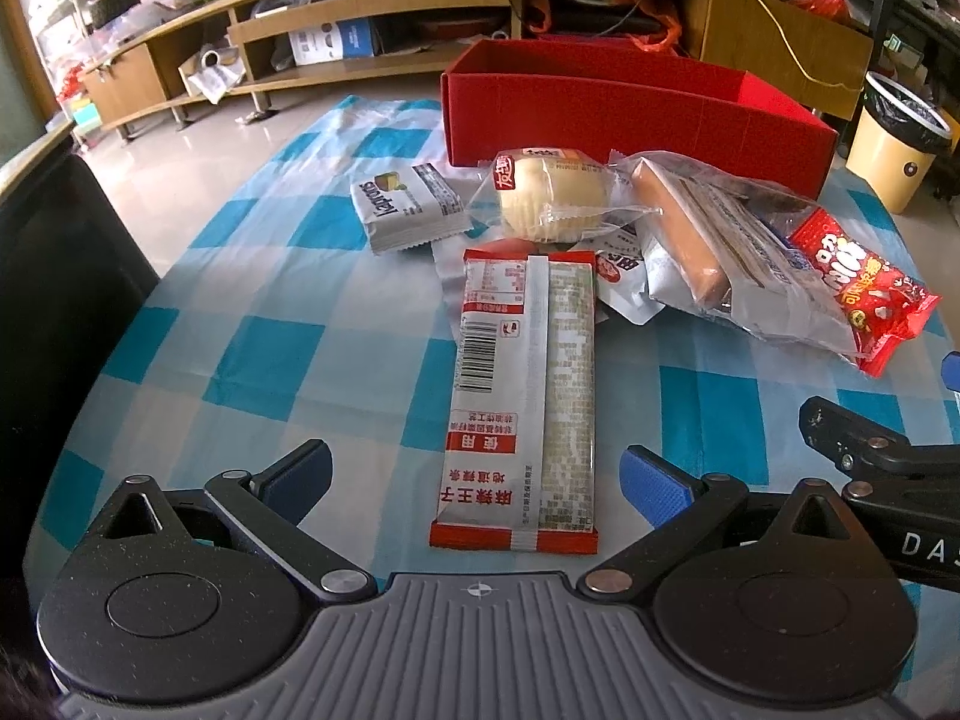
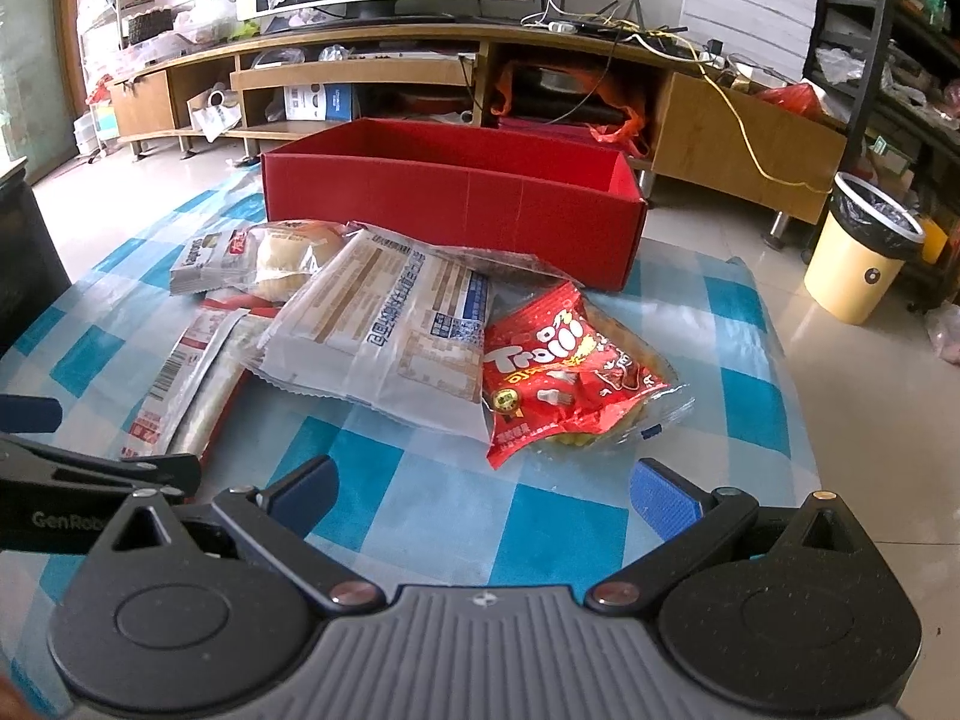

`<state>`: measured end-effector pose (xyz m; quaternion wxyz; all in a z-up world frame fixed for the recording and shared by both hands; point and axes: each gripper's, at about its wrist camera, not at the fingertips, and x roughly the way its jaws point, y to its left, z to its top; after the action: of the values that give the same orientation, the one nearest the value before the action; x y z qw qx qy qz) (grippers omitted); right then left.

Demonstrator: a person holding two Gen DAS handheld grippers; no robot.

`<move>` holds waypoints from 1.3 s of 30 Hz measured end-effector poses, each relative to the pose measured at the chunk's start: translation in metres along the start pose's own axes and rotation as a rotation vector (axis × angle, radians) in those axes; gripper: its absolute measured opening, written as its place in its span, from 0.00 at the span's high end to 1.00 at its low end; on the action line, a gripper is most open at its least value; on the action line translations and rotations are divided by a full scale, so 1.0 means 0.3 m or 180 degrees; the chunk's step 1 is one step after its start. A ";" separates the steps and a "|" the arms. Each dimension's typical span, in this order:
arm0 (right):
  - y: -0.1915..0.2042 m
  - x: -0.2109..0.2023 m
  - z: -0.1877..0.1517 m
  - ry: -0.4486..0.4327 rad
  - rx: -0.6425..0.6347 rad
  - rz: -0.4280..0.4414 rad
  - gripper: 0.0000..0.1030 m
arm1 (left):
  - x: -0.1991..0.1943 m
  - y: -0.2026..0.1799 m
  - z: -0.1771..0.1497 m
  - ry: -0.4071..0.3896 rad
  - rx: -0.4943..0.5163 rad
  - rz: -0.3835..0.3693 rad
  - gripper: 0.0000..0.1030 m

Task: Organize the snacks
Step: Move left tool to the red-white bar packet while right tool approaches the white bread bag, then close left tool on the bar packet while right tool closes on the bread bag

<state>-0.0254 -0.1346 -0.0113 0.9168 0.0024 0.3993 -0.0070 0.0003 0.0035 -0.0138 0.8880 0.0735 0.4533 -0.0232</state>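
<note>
A pile of snacks lies on the blue-checked tablecloth [image 1: 276, 348] in front of an open red box [image 1: 630, 114], which also shows in the right wrist view [image 2: 456, 204]. My left gripper [image 1: 477, 483] is open, its fingers on either side of the near end of a long red-and-white packet [image 1: 522, 396]. Behind it lie a grey Lay's packet [image 1: 408, 207], a wrapped round bun [image 1: 555, 195], a clear bag with a sausage-like roll [image 1: 714, 240] and a red Trolli bag [image 1: 858, 288]. My right gripper [image 2: 483, 495] is open and empty, just short of the red Trolli bag [image 2: 564, 366].
A low wooden TV stand [image 2: 360, 72] with clutter runs along the back. A yellow bin [image 2: 864, 252] stands on the floor at the right. The table edge drops off at the right and left. A dark object [image 1: 60, 276] stands at the left.
</note>
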 end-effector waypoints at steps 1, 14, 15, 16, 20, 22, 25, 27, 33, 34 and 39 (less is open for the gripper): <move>-0.002 0.002 0.001 0.0007 0.0010 0.0009 0.00 | 0.002 0.000 0.002 0.0013 0.0023 0.0039 0.00; -0.018 -0.021 0.039 0.0018 0.0169 0.0158 0.01 | -0.057 0.016 0.032 0.0013 -0.0220 -0.0163 0.00; -0.025 -0.034 0.046 -0.0011 0.0186 0.0172 0.01 | -0.066 0.011 0.037 0.0059 -0.0196 -0.0128 0.00; -0.034 -0.047 0.051 -0.0058 0.0199 0.0168 0.01 | -0.075 0.007 0.043 0.0046 -0.0171 -0.0111 0.00; -0.086 -0.070 0.068 -0.0160 0.0350 0.0082 0.01 | -0.067 -0.003 0.095 0.0108 -0.0009 -0.0045 0.00; -0.107 -0.055 0.078 -0.0109 0.0420 0.0068 0.01 | -0.049 0.002 0.120 -0.0024 0.0030 0.0017 0.00; -0.130 -0.022 0.087 0.0011 0.0527 0.0143 0.01 | 0.001 0.013 0.150 -0.0030 -0.0012 0.0012 0.00; -0.137 -0.003 0.099 0.0064 0.0571 0.0181 0.01 | 0.045 0.015 0.164 0.0071 -0.0042 -0.0016 0.00; -0.145 0.034 0.147 0.0045 0.0534 0.0194 0.01 | 0.143 0.003 0.176 0.0254 -0.0031 -0.0046 0.00; -0.148 0.040 0.154 0.0048 0.0529 0.0202 0.01 | 0.152 0.000 0.173 0.0295 -0.0032 -0.0041 0.00; -0.178 0.054 0.182 0.0037 0.0634 0.0260 0.01 | 0.179 0.011 0.142 0.0366 -0.0111 -0.0119 0.00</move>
<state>0.0248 -0.1887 0.0142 0.9092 0.1098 0.4015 -0.0093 0.0665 0.0016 -0.0323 0.8611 0.0507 0.5052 -0.0275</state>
